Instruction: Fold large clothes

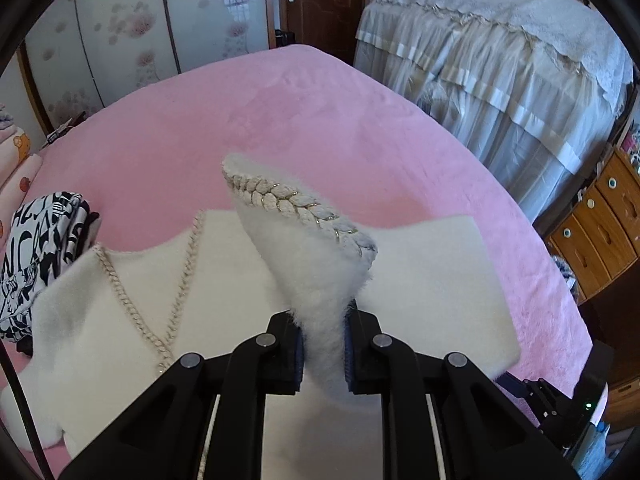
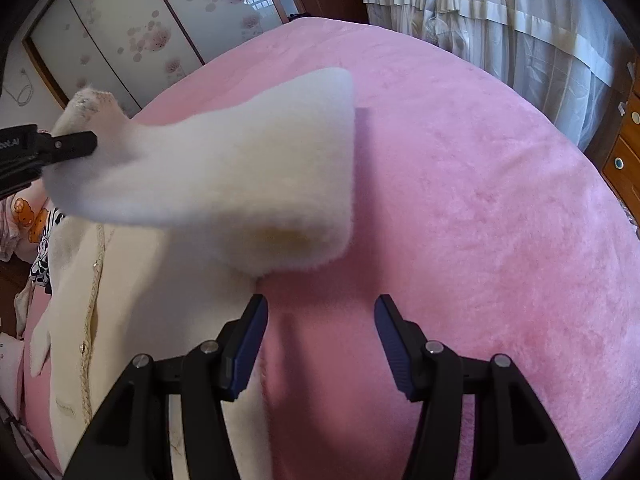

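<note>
On the pink blanket [image 1: 304,120] lies the white fuzzy cardigan [image 1: 120,292]. I pinch its braided cuff [image 1: 296,204] in my left gripper [image 1: 322,350], lifting the sleeve [image 2: 224,168] to fold inward; my right gripper [image 2: 320,344] hovers spread, empty, beside the body's edge.

My two wrist cameras look forward, close over the pink bed [image 1: 328,120], both catching the white garment [image 2: 224,184] and wardrobe doors [image 1: 120,40].
</note>
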A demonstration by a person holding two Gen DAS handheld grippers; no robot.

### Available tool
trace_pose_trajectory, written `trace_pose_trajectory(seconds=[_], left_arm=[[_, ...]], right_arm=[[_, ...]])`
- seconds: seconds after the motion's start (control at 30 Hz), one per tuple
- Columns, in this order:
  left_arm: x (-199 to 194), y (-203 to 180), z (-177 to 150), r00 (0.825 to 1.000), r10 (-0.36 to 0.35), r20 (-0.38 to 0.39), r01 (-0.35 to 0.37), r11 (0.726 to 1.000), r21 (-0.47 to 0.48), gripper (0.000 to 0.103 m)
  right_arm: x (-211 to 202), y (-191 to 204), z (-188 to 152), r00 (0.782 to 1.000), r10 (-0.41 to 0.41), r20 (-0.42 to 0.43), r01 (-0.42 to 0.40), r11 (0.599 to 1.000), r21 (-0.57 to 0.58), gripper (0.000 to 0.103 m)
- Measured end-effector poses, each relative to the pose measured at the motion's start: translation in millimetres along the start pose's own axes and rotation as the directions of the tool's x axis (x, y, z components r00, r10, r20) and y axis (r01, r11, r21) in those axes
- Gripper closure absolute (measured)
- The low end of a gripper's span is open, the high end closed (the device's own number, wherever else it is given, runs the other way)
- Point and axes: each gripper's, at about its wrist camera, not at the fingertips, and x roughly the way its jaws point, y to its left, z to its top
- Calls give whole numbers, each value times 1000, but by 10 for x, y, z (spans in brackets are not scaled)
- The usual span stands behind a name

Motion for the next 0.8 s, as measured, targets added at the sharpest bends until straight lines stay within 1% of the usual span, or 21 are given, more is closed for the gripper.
trace_pose_trajectory(seconds=[0.13, 0.27, 0.33, 0.4, 0.47, 0.53, 0.6, 0.77, 0.8], left_arm=[[-244, 310, 142, 998, 30, 53, -29, 999, -14, 90], [-375, 554, 211, 995, 77, 70, -76, 997, -15, 90], [-419, 693, 220, 992, 100, 80, -98, 995, -20, 90], [-466, 889, 199, 989, 113, 91, -110, 993, -35, 90], [-466, 1060, 131, 991, 104, 88, -99, 993, -66, 90], [-438, 1284, -10, 992, 99, 80, -90, 990, -109, 90], [-365, 1479, -222, 994, 80, 68, -69, 986, -153, 90], [-35, 1807, -882, 999, 42, 7, -39, 970, -239, 90], [83, 1872, -1034, 999, 32, -18, -35, 966, -258, 90]], right_arm=[[154, 202, 103, 1000, 7, -15, -7, 999, -34, 47], [323, 467, 177, 1000, -15, -23, 11, 990, -138, 48], [427, 591, 193, 998, -43, -47, 33, 982, -185, 84], [423, 647, 218, 997, -67, -30, 60, 980, -187, 87], [355, 665, 237, 998, -62, -6, 60, 982, -180, 88], [295, 699, 233, 998, -66, 10, 66, 979, -191, 89], [276, 748, 214, 997, -76, 15, 77, 974, -214, 89], [313, 892, 149, 990, -137, 22, 137, 943, -304, 89], [339, 911, 150, 988, -151, 22, 150, 935, -321, 89]])
